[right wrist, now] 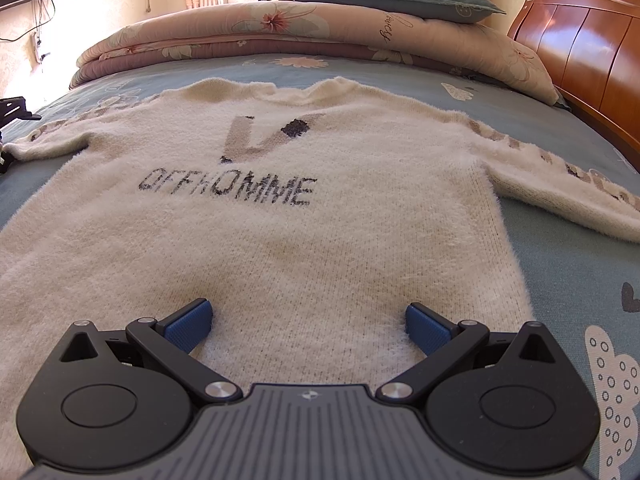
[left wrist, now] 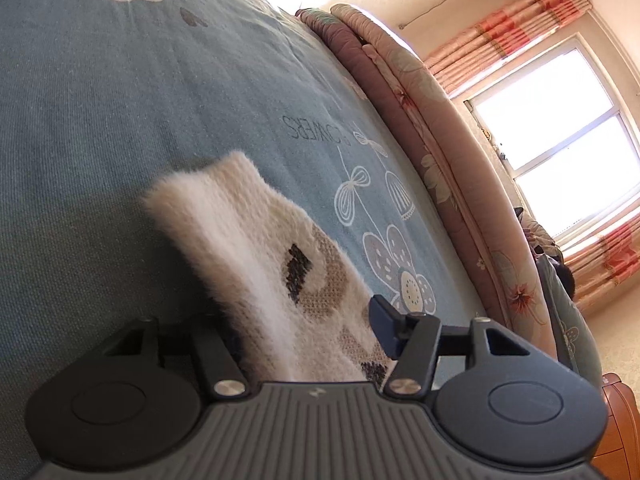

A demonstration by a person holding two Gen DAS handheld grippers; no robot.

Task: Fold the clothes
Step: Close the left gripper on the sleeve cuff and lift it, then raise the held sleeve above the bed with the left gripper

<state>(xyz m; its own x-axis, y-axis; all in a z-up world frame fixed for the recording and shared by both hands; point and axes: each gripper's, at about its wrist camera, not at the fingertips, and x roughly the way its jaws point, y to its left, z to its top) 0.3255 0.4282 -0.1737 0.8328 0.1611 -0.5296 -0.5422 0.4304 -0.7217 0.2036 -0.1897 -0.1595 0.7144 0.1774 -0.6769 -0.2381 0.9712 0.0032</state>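
From my left gripper point(left wrist: 308, 320) I see the cream sweater sleeve point(left wrist: 256, 264) running up between the jaws, its cuff end lifted off the blue bedsheet point(left wrist: 120, 120). The blue right pad sits beside the knit (the left pad is hidden behind it). A folded floral quilt point(left wrist: 432, 136) lines the bed's edge.

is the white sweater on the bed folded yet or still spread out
Spread out. The sweater lies flat on the bedspread, front up, both sleeves stretched sideways. The left gripper has one sleeve between its fingers.
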